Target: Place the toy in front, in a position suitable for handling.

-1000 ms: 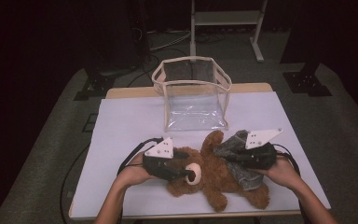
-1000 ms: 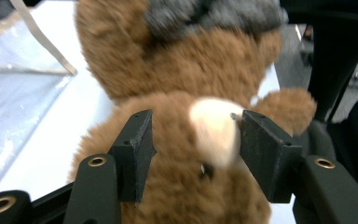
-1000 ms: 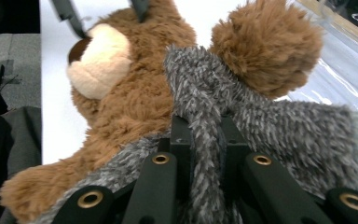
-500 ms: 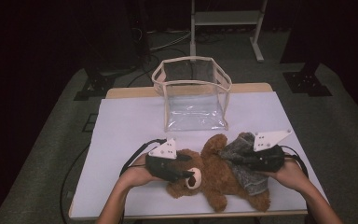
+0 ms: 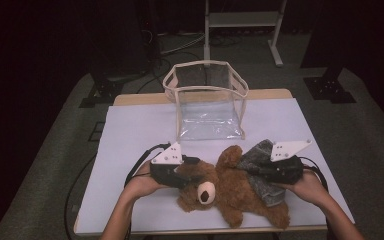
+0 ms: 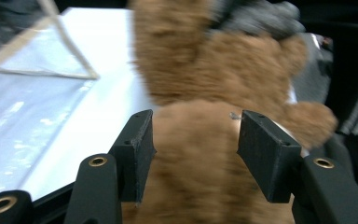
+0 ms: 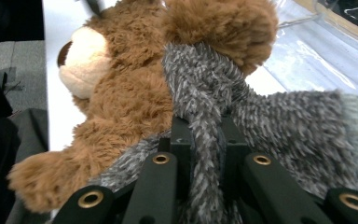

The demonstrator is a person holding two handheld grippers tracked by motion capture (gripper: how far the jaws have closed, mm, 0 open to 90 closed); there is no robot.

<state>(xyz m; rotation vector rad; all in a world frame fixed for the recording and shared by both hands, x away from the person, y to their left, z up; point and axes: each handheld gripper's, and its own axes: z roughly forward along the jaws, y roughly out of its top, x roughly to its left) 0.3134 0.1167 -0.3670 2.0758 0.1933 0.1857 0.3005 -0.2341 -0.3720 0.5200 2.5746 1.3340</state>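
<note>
Lying on 1 table (image 5: 130,130): 1 bear (image 5: 230,187), left gripper (image 6: 193,140) jaws wide around head, right gripper (image 7: 207,140) jaws pinching 1 grey cloth (image 7: 279,126).

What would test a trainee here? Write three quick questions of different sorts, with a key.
1. True or false: the right gripper is pinching the grey cloth.
2. What sits between the left gripper's jaws: A) the teddy bear, B) the clear bag, C) a cable?
3. Fill in: the clear bag stands ____ the bear, farther from the person.

Key: 1 true; 2 A; 3 behind.
</note>
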